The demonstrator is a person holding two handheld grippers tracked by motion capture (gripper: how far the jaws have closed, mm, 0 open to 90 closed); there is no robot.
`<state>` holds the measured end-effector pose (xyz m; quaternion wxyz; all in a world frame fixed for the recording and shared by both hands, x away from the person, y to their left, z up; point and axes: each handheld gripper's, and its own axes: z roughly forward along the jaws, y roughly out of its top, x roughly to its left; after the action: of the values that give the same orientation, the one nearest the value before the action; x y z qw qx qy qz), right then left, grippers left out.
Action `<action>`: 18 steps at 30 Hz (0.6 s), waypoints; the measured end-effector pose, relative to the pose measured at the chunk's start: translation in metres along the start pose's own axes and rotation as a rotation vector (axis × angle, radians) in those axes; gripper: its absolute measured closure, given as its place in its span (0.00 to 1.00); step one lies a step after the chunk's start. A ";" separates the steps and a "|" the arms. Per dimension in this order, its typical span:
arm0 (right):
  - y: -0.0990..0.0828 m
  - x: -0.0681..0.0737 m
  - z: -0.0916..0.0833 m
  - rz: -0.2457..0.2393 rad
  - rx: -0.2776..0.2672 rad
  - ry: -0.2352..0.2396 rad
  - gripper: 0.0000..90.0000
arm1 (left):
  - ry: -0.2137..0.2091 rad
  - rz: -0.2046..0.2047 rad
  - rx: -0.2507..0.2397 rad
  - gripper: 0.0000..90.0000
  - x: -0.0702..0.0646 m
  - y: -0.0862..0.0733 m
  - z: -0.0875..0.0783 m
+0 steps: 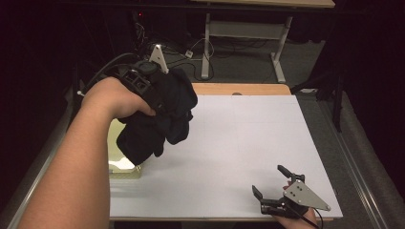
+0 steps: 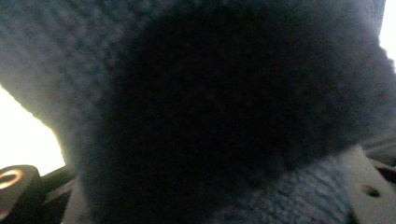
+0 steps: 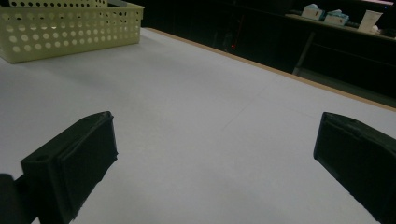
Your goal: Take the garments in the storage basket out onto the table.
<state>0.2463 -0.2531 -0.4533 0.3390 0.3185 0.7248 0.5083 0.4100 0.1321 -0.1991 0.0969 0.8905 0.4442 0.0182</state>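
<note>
I have two hand-held grippers at work here. My left hand-held gripper (image 1: 160, 102) is raised above the left part of the white tabletop (image 1: 239, 143), clenched on one dark navy knitted cloth garment (image 1: 162, 117), which hangs bunched from it in the air, clear of the tabletop. In the left gripper view that knitted cloth (image 2: 210, 116) presses right up against the camera, its ribbed weave showing at the edges. Beneath the hanging cloth, at the tabletop's left edge, stands one pale yellow perforated plastic basket (image 1: 125, 167); the right gripper view shows the same basket (image 3: 70, 30) at the far corner, its walls full of round holes. My right hand-held gripper (image 1: 273, 183) rests low at the near right edge of the tabletop, its two black jaws spread wide with nothing between them.
</note>
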 end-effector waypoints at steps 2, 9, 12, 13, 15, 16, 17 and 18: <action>0.000 0.000 0.000 0.000 0.001 0.000 0.00 | 0.000 0.013 -0.004 0.52 -0.006 0.004 0.002; 0.000 0.000 0.001 -0.001 0.003 0.003 0.00 | -0.023 0.036 -0.023 0.52 -0.021 0.017 0.010; 0.000 0.000 0.001 -0.003 0.003 0.001 0.00 | -0.030 0.052 -0.025 0.52 -0.026 0.021 0.015; 0.000 0.000 0.001 -0.003 0.002 0.000 0.00 | -0.031 0.057 -0.029 0.52 -0.028 0.023 0.017; -0.001 0.000 0.001 -0.003 0.003 0.000 0.00 | -0.026 0.069 -0.030 0.52 -0.032 0.025 0.021; -0.001 0.000 0.001 -0.003 0.003 0.001 0.00 | -0.026 0.073 -0.029 0.52 -0.033 0.027 0.024; -0.001 0.000 0.001 -0.004 0.004 0.001 0.00 | -0.022 0.079 -0.028 0.52 -0.035 0.028 0.027; -0.001 0.000 0.000 -0.004 0.004 0.001 0.00 | -0.019 0.085 -0.031 0.52 -0.037 0.029 0.029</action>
<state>0.2466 -0.2530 -0.4540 0.3388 0.3176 0.7266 0.5063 0.4143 0.0813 -0.2203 0.1139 0.9071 0.4047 0.0205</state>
